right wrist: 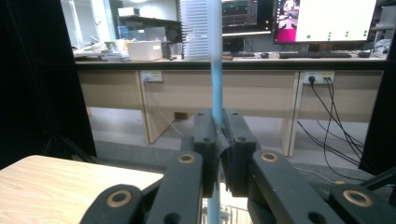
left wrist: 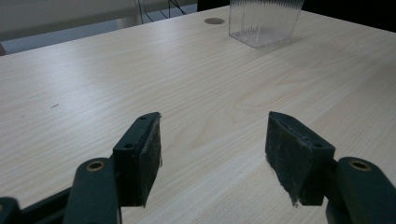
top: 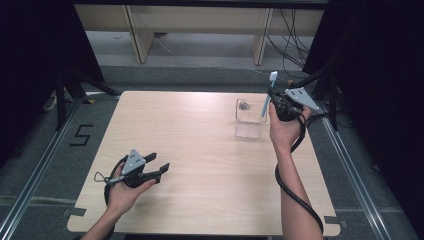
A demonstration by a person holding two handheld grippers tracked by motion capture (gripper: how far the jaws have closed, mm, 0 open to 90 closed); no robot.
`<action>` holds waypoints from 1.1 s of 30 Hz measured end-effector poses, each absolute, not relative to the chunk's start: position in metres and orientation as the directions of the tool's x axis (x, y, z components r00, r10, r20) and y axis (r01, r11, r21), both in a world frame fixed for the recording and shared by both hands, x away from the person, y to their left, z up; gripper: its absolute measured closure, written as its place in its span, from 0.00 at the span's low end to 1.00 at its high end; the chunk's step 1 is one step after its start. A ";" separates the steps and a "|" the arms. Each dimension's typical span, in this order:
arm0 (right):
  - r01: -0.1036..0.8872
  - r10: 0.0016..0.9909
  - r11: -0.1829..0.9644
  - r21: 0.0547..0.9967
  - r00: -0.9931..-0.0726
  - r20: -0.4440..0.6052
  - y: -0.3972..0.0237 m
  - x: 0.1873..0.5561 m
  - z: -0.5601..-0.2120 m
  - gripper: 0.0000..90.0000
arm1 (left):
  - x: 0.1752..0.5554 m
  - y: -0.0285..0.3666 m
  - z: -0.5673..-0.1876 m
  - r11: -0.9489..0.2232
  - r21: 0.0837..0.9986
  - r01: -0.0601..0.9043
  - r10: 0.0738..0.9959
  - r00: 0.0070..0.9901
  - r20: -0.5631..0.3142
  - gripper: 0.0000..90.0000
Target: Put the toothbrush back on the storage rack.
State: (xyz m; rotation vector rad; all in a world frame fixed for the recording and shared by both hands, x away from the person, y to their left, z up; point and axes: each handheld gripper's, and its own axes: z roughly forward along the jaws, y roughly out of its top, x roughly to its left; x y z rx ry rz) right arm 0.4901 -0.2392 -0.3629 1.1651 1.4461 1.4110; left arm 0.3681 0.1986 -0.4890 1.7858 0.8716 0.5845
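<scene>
From the high view, the right gripper (top: 274, 96) is raised over the far right part of the tabletop (top: 200, 150), its fingers clamped on a toothbrush (top: 268, 95) that stands nearly upright, bristle head up, lower end at or in the clear plastic cup (top: 250, 112) near the far right corner. The left gripper (top: 157, 167) rests low by the near left corner, well apart from both. The likely trouble here: if the brush goes down off-centre, its lower end could catch the cup's rim and tip or push the light cup, which nothing steadies.

In the left gripper view, the fingers (left wrist: 140, 158) stand wide apart with nothing between them, above bare wood. The ribbed cup (left wrist: 264, 21) sits far off toward the far edge, so this hand would be slow to brace it.

In the right gripper view, the fingers (right wrist: 205, 149) are pressed tight on the thin blue handle of the toothbrush (right wrist: 216, 84), gripping low on it. With so much length above the grip, the handle could pivot between the pads, and letting go too high may make it bounce out.
</scene>
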 end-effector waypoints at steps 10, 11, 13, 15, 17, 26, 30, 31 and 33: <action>0.103 0.969 -0.042 0.994 -0.238 0.065 -0.243 0.493 -0.371 0.95 | 0.368 0.198 -0.489 -0.219 0.932 0.289 0.784 0.620 -0.008 0.40; 0.100 0.968 -0.039 0.994 -0.243 0.063 -0.244 0.494 -0.372 0.95 | 0.368 0.198 -0.489 -0.218 0.932 0.289 0.785 0.620 -0.009 0.40; 0.108 0.970 -0.029 0.994 -0.237 0.054 -0.245 0.494 -0.373 0.95 | 0.368 0.198 -0.489 -0.219 0.932 0.289 0.784 0.620 -0.008 0.40; 0.106 0.970 -0.033 0.994 -0.236 0.057 -0.245 0.495 -0.376 0.95 | 0.368 0.198 -0.489 -0.219 0.932 0.290 0.785 0.620 -0.008 0.40; 0.115 0.971 -0.032 0.993 -0.231 0.058 -0.245 0.495 -0.378 0.95 | 0.368 0.198 -0.489 -0.218 0.932 0.288 0.785 0.620 -0.009 0.40; 0.138 0.972 -0.040 0.990 -0.222 0.070 -0.244 0.496 -0.385 0.95 | 0.368 0.199 -0.489 -0.218 0.932 0.289 0.784 0.620 -0.009 0.40; 0.136 0.973 -0.027 0.990 -0.223 0.057 -0.245 0.497 -0.387 0.95 | 0.368 0.199 -0.488 -0.223 0.930 0.293 0.786 0.619 -0.007 0.40; 0.137 0.973 -0.037 0.990 -0.222 0.067 -0.244 0.497 -0.388 0.95 | 0.368 0.199 -0.488 -0.224 0.930 0.292 0.786 0.619 -0.005 0.40; 0.134 0.973 -0.029 0.991 -0.222 0.059 -0.245 0.497 -0.390 0.95 | 0.369 0.199 -0.489 -0.218 0.933 0.287 0.784 0.621 -0.008 0.40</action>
